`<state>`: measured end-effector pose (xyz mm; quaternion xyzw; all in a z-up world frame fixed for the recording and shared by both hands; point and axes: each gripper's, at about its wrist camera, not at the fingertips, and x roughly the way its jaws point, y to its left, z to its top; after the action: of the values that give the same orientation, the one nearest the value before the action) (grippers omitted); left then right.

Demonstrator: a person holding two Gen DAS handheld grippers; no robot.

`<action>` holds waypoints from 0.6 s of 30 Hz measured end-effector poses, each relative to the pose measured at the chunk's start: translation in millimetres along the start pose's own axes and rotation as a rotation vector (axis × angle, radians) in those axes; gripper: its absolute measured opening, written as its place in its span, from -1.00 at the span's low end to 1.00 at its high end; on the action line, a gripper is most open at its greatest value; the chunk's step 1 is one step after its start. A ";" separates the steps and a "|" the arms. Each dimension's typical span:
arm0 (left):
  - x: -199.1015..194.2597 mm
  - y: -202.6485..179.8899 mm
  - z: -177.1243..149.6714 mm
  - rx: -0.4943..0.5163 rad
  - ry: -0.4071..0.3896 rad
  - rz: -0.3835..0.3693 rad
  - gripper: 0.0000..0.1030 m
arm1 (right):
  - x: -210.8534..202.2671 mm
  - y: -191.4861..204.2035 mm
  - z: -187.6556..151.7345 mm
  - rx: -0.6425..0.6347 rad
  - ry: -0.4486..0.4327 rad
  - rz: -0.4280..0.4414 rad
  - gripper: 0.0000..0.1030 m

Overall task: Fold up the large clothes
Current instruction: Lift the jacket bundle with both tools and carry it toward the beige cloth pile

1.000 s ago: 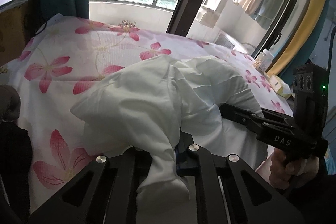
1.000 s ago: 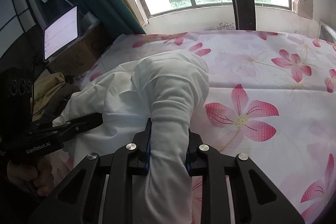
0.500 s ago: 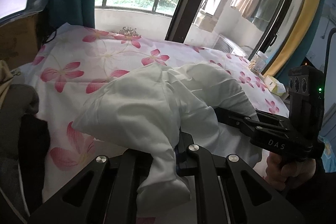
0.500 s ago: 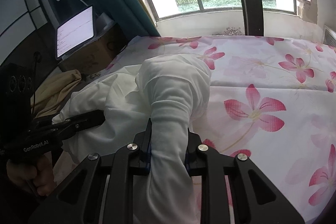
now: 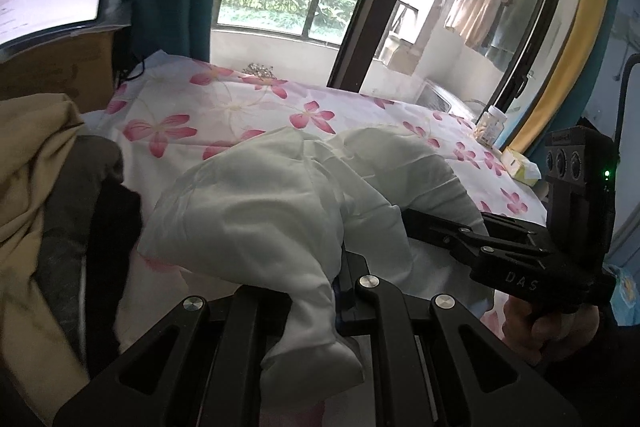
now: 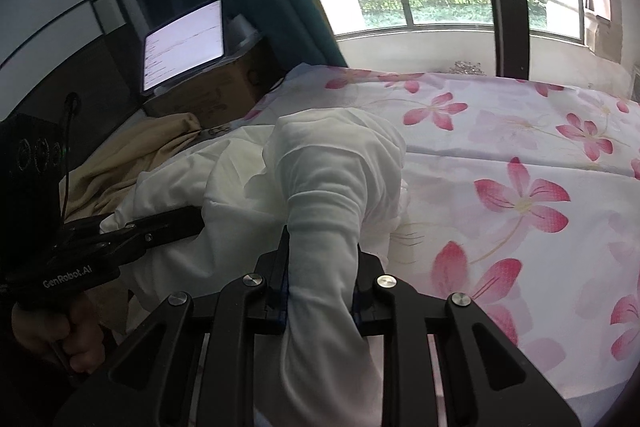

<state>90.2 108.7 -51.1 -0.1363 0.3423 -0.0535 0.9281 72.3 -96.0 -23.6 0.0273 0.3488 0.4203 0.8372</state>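
Left gripper [image 5: 320, 291] fingers clamped on bunched white garment [image 5: 256, 211]; right gripper [image 6: 320, 283] likewise. Garment bundled, partly raised off floral bed sheet [image 6: 520, 147]. Judged light, limp, sags between holds; grip edges or corners. Beyond: tan clothes [image 5: 36, 163].

— How do the two grippers stand?
— The left gripper [image 5: 320, 291] and the right gripper [image 6: 320, 267] both point down and away, side by side, each clamped on white cloth [image 5: 256, 219].
— And the hands?
— Each wraps a handle, low and near.
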 end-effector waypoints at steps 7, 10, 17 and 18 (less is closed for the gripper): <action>-29.5 4.8 -9.7 0.004 -0.028 0.023 -0.80 | -2.5 25.7 -6.9 -0.028 -0.004 0.032 -0.58; -39.8 6.6 -13.7 0.006 -0.039 0.037 -0.80 | -3.8 36.3 -9.6 -0.041 -0.006 0.044 -0.58; -55.9 14.2 -26.6 -0.003 -0.049 0.055 -0.80 | -6.6 55.3 -17.6 -0.065 -0.009 0.056 -0.58; -56.9 14.4 -28.1 -0.003 -0.048 0.055 -0.80 | -6.7 57.1 -19.6 -0.065 -0.008 0.058 -0.58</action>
<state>28.8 127.3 -40.4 -0.1294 0.3234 -0.0241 0.9371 18.6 -68.9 -15.3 0.0119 0.3306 0.4554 0.8265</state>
